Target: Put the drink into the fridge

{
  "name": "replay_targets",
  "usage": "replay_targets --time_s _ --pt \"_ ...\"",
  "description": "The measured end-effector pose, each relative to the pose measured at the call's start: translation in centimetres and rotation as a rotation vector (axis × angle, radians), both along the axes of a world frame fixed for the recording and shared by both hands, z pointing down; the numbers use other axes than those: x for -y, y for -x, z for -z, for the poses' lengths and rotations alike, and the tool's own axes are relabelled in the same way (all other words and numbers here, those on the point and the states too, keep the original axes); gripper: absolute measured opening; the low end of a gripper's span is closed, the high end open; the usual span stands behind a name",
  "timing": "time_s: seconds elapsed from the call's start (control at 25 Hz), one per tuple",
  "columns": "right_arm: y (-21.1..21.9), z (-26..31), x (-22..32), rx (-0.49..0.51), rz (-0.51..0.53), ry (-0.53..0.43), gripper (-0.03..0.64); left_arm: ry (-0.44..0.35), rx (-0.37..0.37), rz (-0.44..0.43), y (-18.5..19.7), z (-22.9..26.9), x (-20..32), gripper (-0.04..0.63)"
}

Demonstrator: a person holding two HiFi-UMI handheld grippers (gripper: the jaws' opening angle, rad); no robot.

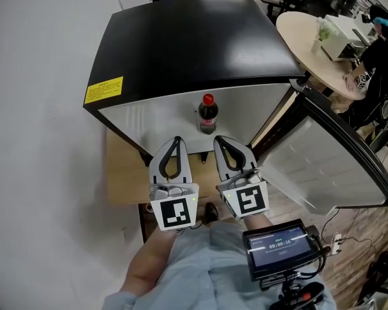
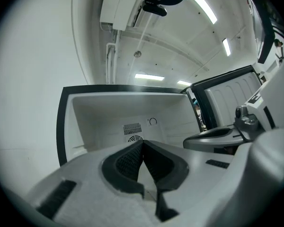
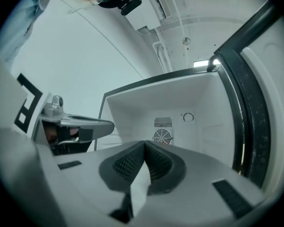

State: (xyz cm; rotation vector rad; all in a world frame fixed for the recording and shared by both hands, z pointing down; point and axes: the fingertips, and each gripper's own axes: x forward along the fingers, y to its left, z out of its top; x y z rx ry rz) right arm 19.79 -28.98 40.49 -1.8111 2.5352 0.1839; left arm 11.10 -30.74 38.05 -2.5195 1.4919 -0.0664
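A cola bottle (image 1: 207,113) with a red cap stands upright inside the open black fridge (image 1: 194,44), near the front of its white floor. My left gripper (image 1: 176,139) and right gripper (image 1: 218,139) hang side by side just in front of the bottle, apart from it, both shut with nothing between their pads. In the left gripper view the shut left gripper (image 2: 143,142) points into the empty white fridge interior (image 2: 99,115). The right gripper view has the shut right gripper (image 3: 145,143) facing the fan vent (image 3: 162,136). The jaws hide the bottle in both gripper views.
The fridge door (image 1: 330,166) stands swung open to the right. A wooden stand (image 1: 123,173) carries the fridge; a white wall runs along the left. A round table (image 1: 310,44) and a seated person (image 1: 381,50) are at the far right. A small screen (image 1: 281,245) sits below my right gripper.
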Motion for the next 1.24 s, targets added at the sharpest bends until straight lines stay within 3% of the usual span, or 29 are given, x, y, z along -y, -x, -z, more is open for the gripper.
replay_targets --time_s 1.24 --pt "0.2 0.3 -0.6 -0.018 0.015 0.011 0.003 -0.005 0.003 -0.036 -2.2 -0.4 -1.2 0.009"
